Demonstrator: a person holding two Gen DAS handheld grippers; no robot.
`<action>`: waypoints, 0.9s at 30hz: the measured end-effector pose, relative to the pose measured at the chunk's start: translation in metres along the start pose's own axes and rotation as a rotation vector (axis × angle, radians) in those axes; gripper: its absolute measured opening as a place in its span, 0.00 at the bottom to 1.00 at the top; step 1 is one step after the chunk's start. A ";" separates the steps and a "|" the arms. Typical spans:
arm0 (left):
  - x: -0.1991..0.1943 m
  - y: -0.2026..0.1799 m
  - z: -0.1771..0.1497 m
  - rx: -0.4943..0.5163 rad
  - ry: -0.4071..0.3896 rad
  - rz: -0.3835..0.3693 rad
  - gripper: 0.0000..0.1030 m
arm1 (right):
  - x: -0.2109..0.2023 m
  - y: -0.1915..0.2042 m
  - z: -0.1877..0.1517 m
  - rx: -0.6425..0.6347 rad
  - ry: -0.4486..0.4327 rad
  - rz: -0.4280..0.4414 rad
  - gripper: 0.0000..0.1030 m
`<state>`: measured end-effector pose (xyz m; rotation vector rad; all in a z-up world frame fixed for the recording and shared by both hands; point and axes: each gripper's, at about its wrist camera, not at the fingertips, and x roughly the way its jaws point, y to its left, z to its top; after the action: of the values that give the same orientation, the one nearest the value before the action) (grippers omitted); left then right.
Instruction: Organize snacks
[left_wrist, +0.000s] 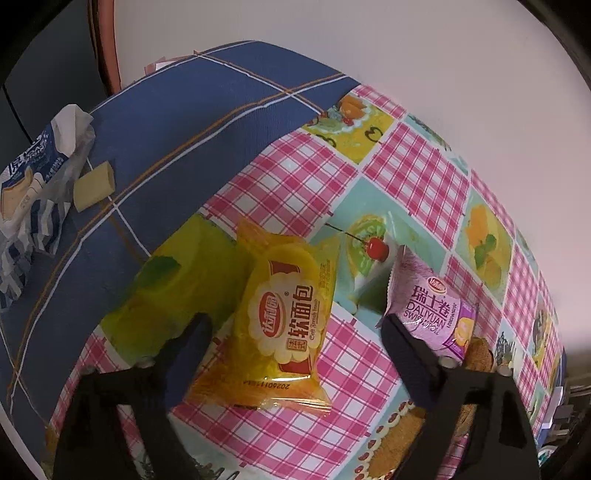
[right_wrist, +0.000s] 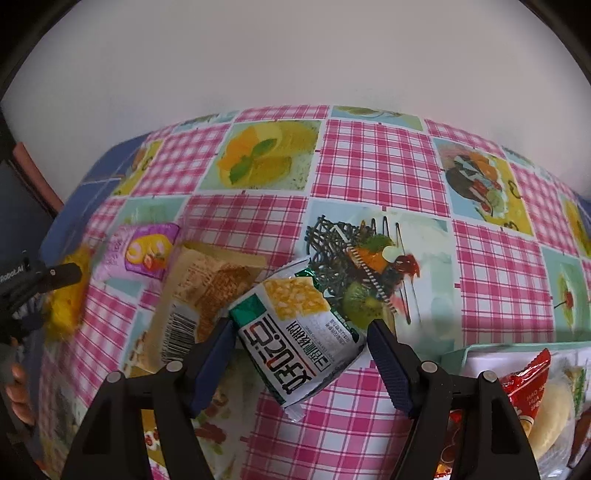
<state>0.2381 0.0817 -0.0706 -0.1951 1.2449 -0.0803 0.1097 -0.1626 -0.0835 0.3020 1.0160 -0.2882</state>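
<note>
Tongs stood spread, pinching nothing: left gripper straddled the yellow plastic soft-bread packet, long axis running fore-aft; right gripper likewise straddled the white-and-green foil snack pouch, lying slantwise.
</note>
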 end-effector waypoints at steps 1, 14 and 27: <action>0.002 0.000 0.000 0.002 0.004 0.000 0.83 | 0.001 0.001 0.000 -0.007 0.001 -0.007 0.74; 0.014 -0.001 -0.004 0.025 0.027 0.045 0.65 | 0.012 0.006 -0.005 -0.057 0.003 -0.084 0.73; 0.012 -0.002 -0.007 0.043 0.035 0.061 0.51 | 0.008 0.003 -0.005 -0.045 0.003 -0.098 0.64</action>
<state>0.2355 0.0772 -0.0831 -0.1186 1.2823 -0.0583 0.1106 -0.1586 -0.0924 0.2118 1.0404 -0.3531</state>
